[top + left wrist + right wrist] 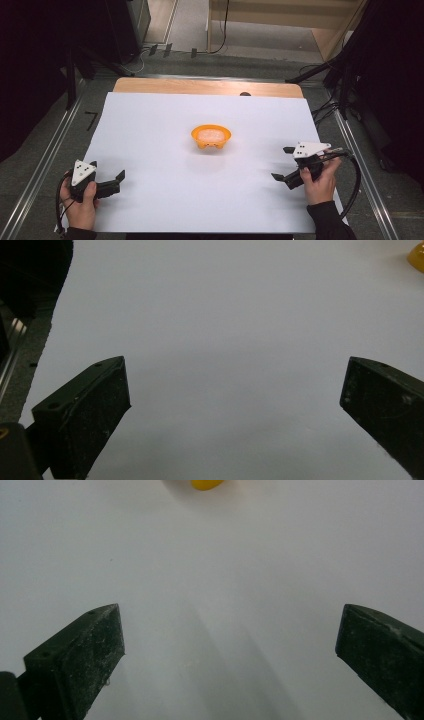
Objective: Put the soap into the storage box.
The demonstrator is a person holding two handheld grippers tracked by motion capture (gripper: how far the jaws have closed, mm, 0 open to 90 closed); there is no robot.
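An orange bowl [211, 136] with something white inside stands near the middle of the white sheet [150, 130]. My left gripper [107, 169] rests at the sheet's near left, held by a hand, jaws wide apart and pointing right toward the centre. In the left gripper view it [235, 390] is open over bare sheet, and the bowl's edge [417, 255] peeks in at the top right. My right gripper [281, 163] sits at the near right, pointing left, also open. The right gripper view has its jaws [230, 630] spread with nothing between them, and the bowl [207, 484] lies far ahead.
The white sheet covers a wooden table whose bare far edge [200, 86] carries a small dark object [245, 93]. Metal rails [47, 160] run along both sides of the table. Cables and dark stands crowd the floor beyond.
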